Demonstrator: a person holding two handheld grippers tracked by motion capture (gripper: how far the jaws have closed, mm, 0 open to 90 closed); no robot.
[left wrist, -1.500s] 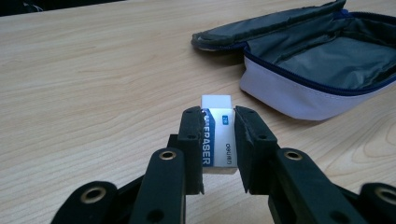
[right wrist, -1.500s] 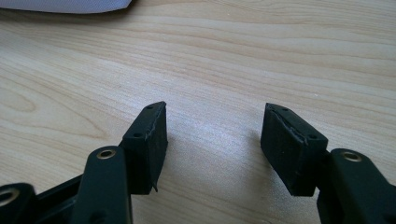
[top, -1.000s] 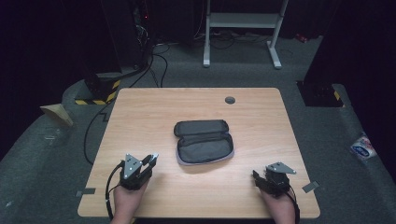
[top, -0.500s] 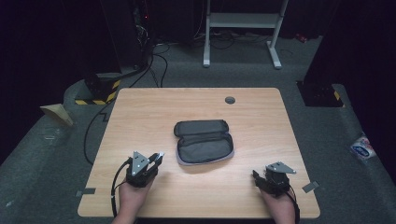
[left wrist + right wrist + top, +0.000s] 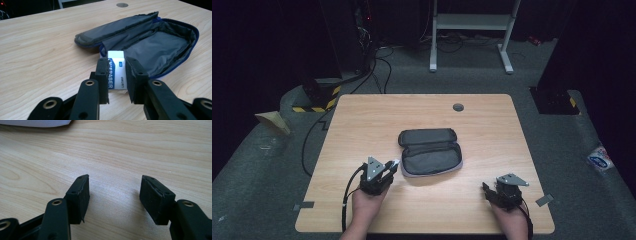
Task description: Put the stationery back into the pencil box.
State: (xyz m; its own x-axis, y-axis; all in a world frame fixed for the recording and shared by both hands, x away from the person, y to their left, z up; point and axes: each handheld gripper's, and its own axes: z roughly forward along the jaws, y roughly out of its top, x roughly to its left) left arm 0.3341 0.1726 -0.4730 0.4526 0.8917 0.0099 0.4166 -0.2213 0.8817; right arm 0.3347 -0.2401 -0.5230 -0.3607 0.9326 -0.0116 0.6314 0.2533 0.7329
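Pinching a white eraser (image 5: 116,72) across its long faces, left gripper (image 5: 117,82) — light, slightly rubbery, non-slip; right gripper (image 5: 113,200) jaws spread, empty.

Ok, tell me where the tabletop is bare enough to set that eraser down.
The light wooden table is bare along its far edge around the round grommet hole, and on both sides of the open grey fabric pencil case. The left gripper, holding the white eraser, crowds the case's near left corner.
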